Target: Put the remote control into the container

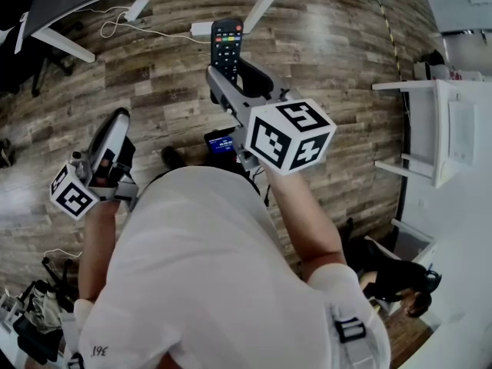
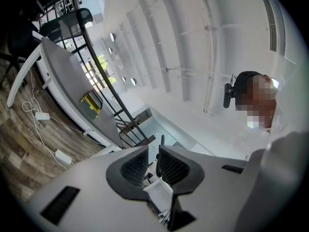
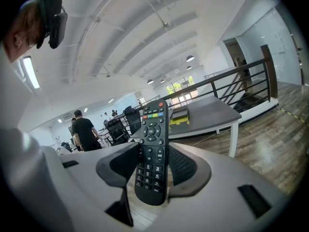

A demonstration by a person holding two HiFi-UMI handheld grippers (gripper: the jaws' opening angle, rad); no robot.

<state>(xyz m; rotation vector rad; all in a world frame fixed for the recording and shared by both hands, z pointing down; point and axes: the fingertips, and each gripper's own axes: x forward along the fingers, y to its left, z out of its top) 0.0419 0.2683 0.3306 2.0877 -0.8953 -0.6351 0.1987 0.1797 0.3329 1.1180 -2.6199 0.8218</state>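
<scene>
while the person stands on the wood-plank floor (image 1: pixel 330 52), right tool (image 3: pixel 153 168): raised in front of the body, jaws closed against the two long edges of the remote control (image 3: pixel 154 129).
remote control: black, upright between the ribbed pads (image 3: pixel 123 166), button face toward the right gripper view, red power button at the far end. its lower half sits in the grip and its upper half stands clear above the jaws. in the head view it is in the air over the floor, ahead of the marker cube (image 1: pixel 290 135).
left tool (image 2: pixel 153 161): held lower at the person's left side, jaws drawn almost together with only a narrow slit between them and nothing in it.
floor: a white adapter (image 1: pixel 137 8) with a loose cable lies near a white table leg.
background: a grey table (image 3: pixel 212 112) carries a yellow object (image 3: pixel 179 117).
</scene>
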